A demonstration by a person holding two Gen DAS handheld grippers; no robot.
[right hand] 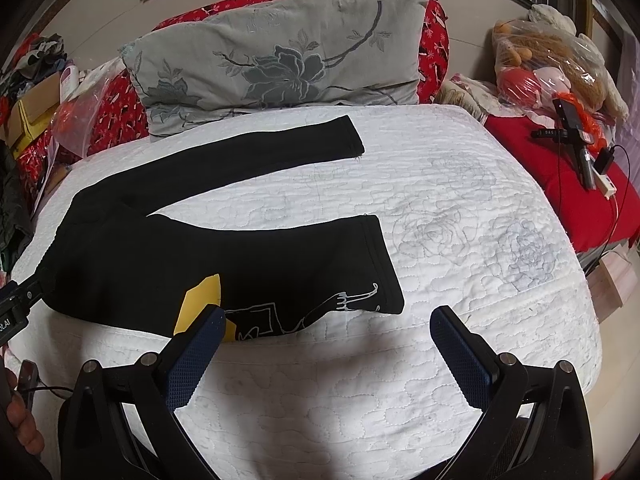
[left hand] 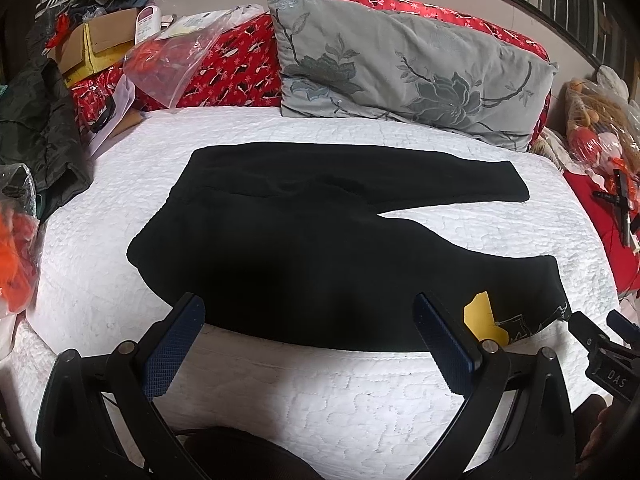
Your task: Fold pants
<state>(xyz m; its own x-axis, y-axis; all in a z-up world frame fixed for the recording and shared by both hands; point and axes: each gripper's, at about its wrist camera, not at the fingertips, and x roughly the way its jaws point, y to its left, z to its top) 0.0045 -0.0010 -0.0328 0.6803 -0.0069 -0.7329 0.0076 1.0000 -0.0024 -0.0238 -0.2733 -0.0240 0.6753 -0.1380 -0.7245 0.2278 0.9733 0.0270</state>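
Black pants [left hand: 304, 240] lie flat on the white quilted bed [left hand: 320, 392], waistband to the left, both legs spread apart toward the right. The near leg carries a yellow patch [left hand: 482, 316] and white line print. My left gripper [left hand: 308, 312] is open and empty, just above the near edge of the pants at the hip. In the right wrist view the pants [right hand: 168, 264] lie left of centre. My right gripper [right hand: 326, 322] is open and empty, near the cuff of the near leg [right hand: 380, 268]. The right gripper's tips also show in the left wrist view [left hand: 596, 328].
A grey flowered pillow [left hand: 408, 68] leans on a red patterned cushion [left hand: 236, 60] at the bed's far side. Boxes, plastic bags and clothes pile up at the left [left hand: 92, 44]. Bagged toys [right hand: 552, 68] and a red cloth with gadgets [right hand: 580, 152] sit at the right.
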